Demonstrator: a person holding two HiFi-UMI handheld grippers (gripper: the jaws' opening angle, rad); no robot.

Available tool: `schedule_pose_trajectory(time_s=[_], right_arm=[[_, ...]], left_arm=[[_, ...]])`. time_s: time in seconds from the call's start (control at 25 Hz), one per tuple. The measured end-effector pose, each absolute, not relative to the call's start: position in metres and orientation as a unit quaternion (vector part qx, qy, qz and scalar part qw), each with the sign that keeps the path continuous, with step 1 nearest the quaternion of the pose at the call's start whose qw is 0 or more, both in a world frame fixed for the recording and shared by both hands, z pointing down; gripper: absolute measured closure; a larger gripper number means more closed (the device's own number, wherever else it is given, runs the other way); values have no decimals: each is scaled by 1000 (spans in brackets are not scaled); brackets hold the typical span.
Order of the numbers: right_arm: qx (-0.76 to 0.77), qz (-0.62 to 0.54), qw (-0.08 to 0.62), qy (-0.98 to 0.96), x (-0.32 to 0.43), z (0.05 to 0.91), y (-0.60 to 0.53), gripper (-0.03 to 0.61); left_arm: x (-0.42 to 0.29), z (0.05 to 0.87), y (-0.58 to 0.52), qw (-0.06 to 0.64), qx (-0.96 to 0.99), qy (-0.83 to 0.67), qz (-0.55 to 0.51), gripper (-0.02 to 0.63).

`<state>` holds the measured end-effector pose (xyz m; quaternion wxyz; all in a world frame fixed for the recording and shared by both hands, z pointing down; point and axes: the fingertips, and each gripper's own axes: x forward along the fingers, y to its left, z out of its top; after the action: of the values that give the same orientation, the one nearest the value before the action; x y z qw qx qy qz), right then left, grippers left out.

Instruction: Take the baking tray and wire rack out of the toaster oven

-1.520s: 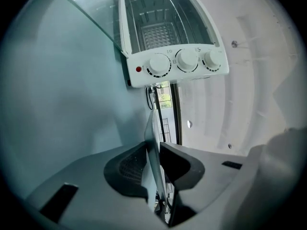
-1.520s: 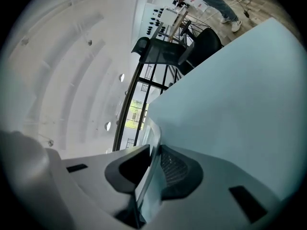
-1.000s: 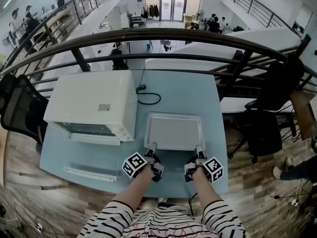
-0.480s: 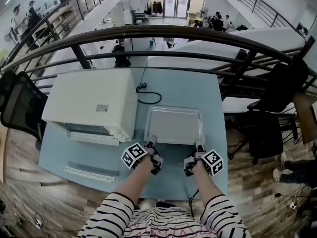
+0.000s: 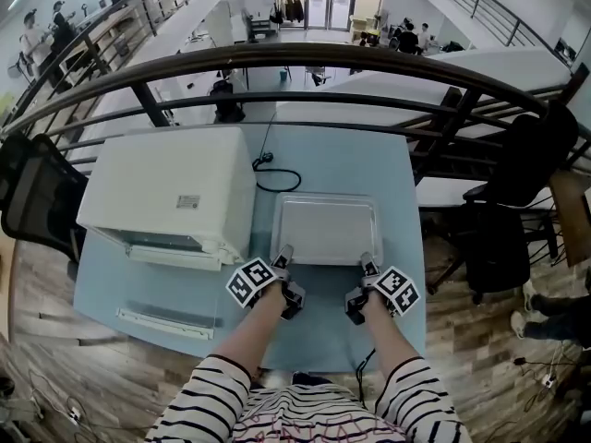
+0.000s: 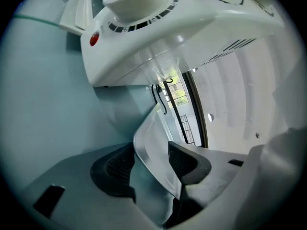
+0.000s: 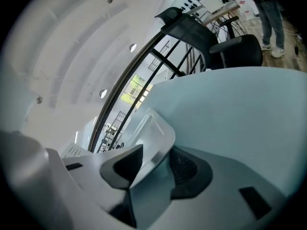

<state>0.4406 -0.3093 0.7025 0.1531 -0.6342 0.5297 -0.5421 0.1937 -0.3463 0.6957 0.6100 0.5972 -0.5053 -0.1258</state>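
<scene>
Pale blue table (image 5: 369,164) by a balcony railing: white toaster oven (image 5: 171,187) at left, baking tray (image 5: 328,227) lying flat just right of it. Left gripper (image 5: 283,253) and right gripper (image 5: 368,262) sit at the tray's near rim. Both sets of jaws have just been opening and stand partway apart, the rim loose between them.

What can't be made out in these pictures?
- Wire rack: in no view; in the head view the toaster oven hides its inside under its own top.
- Label on that top, head view: print too small to read.
- Dial markings, left gripper view: too blurred to read.
</scene>
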Motion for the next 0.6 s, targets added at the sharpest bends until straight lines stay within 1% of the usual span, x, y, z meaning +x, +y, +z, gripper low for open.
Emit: schedule_pose_trajectory(time_s=[0.04, 0.08, 0.12, 0.24, 0.32, 0.4, 0.6], right_arm=[[-632, -542, 135, 538, 438, 703, -310, 387], [-630, -541, 115, 544, 436, 704, -310, 357], [-630, -540, 95, 550, 435, 704, -309, 347], [-625, -535, 40, 567, 429, 704, -305, 334], [-613, -543, 14, 574, 424, 705, -303, 320], [-604, -550, -1, 576, 421, 706, -299, 311], [-594, -547, -30, 589, 419, 707, -289, 307]], left_arm=[[194, 695, -347, 603, 603, -509, -116, 400], [195, 694, -347, 597, 609, -512, -107, 379], [196, 693, -347, 592, 615, -512, -99, 366], [197, 692, -345, 574, 635, -513, -65, 356], [193, 692, -344, 546, 652, -527, -19, 347], [188, 692, -343, 519, 662, -540, 26, 302], [189, 692, -334, 519, 672, -526, 49, 288]])
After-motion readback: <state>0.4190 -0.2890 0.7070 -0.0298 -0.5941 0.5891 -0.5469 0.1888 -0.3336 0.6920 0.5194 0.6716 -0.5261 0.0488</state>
